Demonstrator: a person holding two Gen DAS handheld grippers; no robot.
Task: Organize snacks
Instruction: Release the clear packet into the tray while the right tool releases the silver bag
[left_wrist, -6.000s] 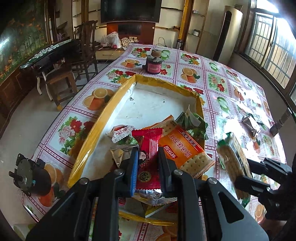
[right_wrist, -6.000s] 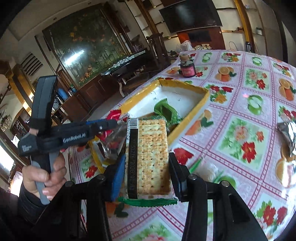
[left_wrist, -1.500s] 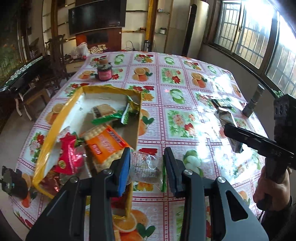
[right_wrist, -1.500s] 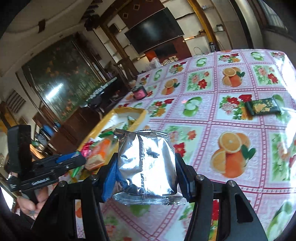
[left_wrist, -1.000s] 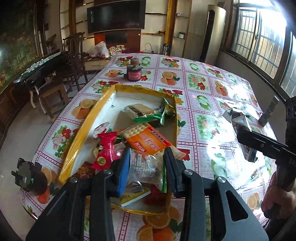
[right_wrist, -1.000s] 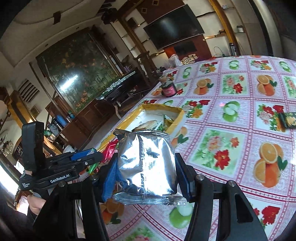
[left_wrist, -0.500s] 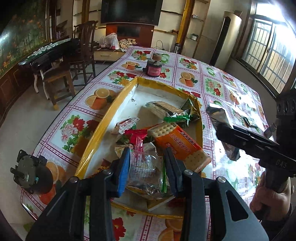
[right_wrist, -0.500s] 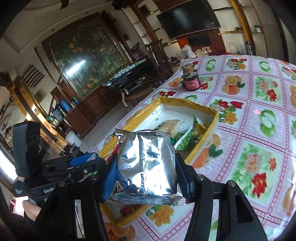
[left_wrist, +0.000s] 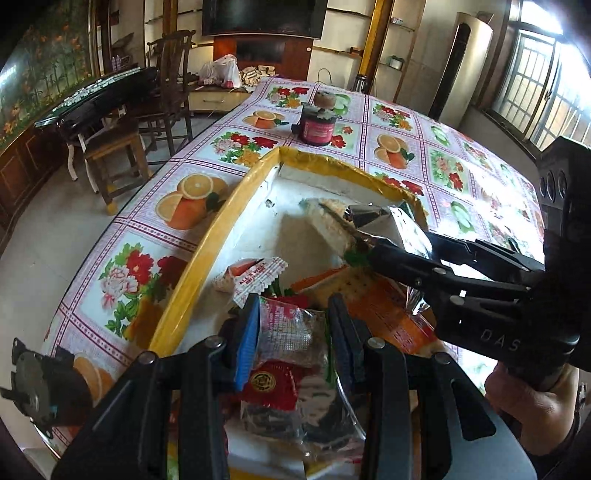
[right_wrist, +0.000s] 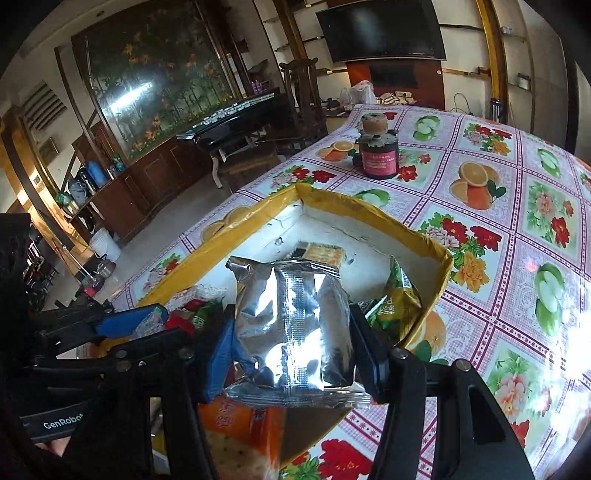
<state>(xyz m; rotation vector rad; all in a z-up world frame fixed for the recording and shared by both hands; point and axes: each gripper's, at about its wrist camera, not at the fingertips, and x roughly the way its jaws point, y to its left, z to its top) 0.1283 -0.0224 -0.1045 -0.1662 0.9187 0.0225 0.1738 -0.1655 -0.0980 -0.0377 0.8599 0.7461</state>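
A white box with yellow taped rim (left_wrist: 221, 218) (right_wrist: 266, 214) lies on the table and holds several snacks. My left gripper (left_wrist: 293, 325) is shut on a clear plastic snack packet (left_wrist: 288, 332) low over the box's near end, above a red packet (left_wrist: 271, 384). My right gripper (right_wrist: 291, 336) is shut on a silver foil bag (right_wrist: 295, 325) and holds it over the box; it shows in the left wrist view (left_wrist: 391, 225) above a cracker pack (left_wrist: 328, 225). An orange cracker pack (left_wrist: 380, 306) (right_wrist: 243, 424) lies under it.
A dark red jar (left_wrist: 317, 123) (right_wrist: 378, 155) stands on the fruit-print tablecloth (right_wrist: 517, 206) beyond the box. A green snack bag (right_wrist: 399, 302) leans in the box's right corner. Chairs and a dark table (left_wrist: 110, 96) stand left of the table edge.
Both grippers moved over the box. The right one carried the foil bag from the open table to above the box; the left one brought the clear packet low over the near snacks.
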